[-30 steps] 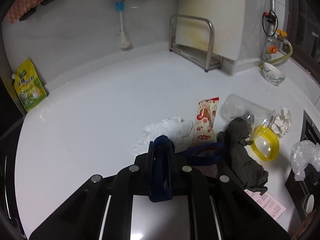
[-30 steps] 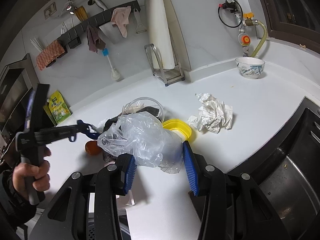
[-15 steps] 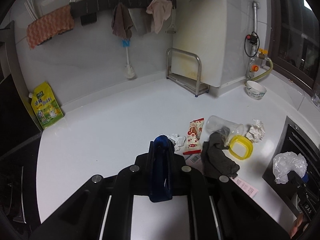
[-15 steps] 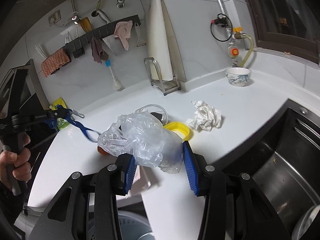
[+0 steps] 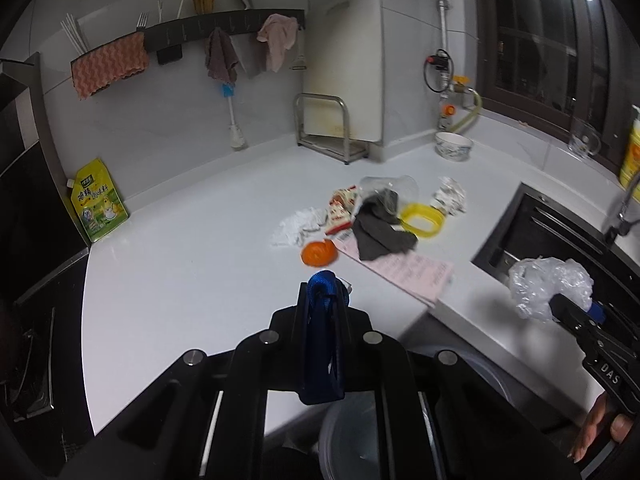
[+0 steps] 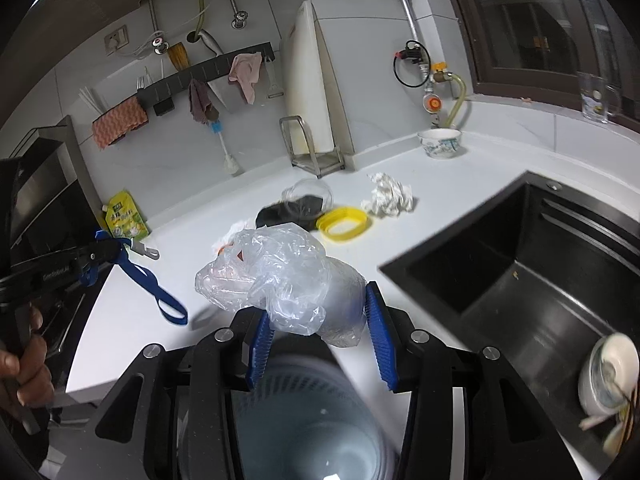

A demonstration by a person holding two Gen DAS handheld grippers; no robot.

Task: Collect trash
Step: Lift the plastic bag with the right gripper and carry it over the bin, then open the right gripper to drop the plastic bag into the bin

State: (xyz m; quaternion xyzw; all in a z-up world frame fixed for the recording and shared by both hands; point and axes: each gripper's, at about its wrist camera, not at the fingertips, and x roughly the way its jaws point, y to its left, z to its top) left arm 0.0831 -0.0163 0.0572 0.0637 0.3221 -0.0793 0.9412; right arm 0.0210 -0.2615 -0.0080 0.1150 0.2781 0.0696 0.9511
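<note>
White tiled wall (image 5: 168,128) fills the upper frame; dark window (image 5: 532,40) upper right; white counter (image 5: 192,264) and black sink (image 6: 520,264) below.

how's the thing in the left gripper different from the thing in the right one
The left gripper is shut on a flat blue strap that dangles in a loop. The right gripper holds a crumpled clear plastic bag, bulky between wider-set jaws. Both are held up off the counter.
</note>
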